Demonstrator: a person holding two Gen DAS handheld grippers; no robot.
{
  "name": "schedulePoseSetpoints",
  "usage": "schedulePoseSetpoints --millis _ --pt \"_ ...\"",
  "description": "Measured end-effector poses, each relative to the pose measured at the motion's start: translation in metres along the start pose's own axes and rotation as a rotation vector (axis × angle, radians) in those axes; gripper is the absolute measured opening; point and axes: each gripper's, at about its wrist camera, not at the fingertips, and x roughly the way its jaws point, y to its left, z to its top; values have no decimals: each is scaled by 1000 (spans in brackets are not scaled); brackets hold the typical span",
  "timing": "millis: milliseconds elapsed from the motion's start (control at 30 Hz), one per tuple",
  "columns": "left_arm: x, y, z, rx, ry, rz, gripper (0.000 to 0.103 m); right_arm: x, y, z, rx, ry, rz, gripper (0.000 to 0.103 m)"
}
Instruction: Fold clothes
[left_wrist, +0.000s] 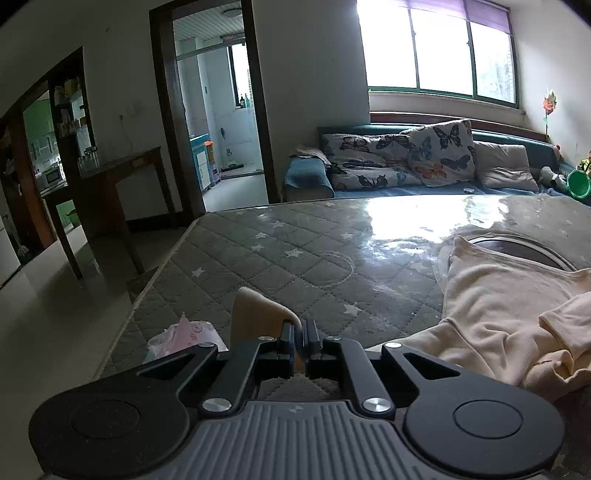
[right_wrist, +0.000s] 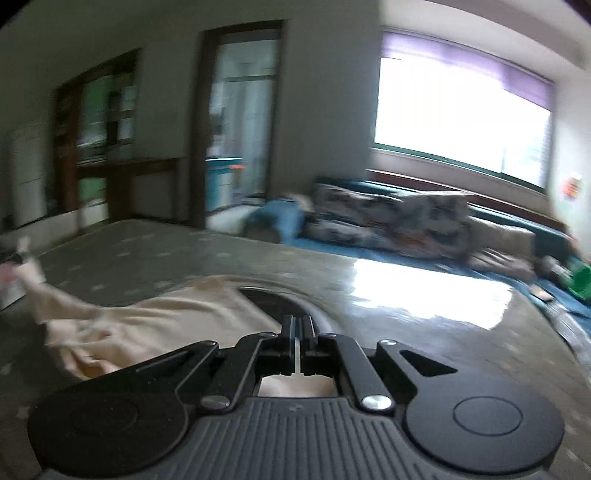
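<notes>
A cream long-sleeved garment (left_wrist: 495, 317) lies on the grey quilted table top (left_wrist: 280, 258), spread to the right in the left wrist view. My left gripper (left_wrist: 300, 332) is shut on one end of the garment, a cream flap (left_wrist: 258, 314) that stands up just left of the jaws. In the blurred right wrist view the same garment (right_wrist: 147, 325) stretches to the left. My right gripper (right_wrist: 298, 328) is shut on its cream cloth, which shows below the jaws.
A pink cloth (left_wrist: 184, 334) lies near the table's left edge. A dark round hole (left_wrist: 524, 251) shows in the table top behind the garment. A sofa with butterfly cushions (left_wrist: 406, 158) stands beyond the table, a wooden side table (left_wrist: 110, 184) at the left.
</notes>
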Motion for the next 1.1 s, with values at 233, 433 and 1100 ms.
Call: schedulePoseSetpoints --millis 233,433,1100 --pt "-14 0 1 7 -27 -3 17 -1 4 -17 -40 91 80 12" --pt "-29 -10 1 50 -55 -26 22 18 68 -29 -255 134 263 30" --pt "-18 -125 -40 342 -15 -433 40 40 96 -29 -294 140 274 3"
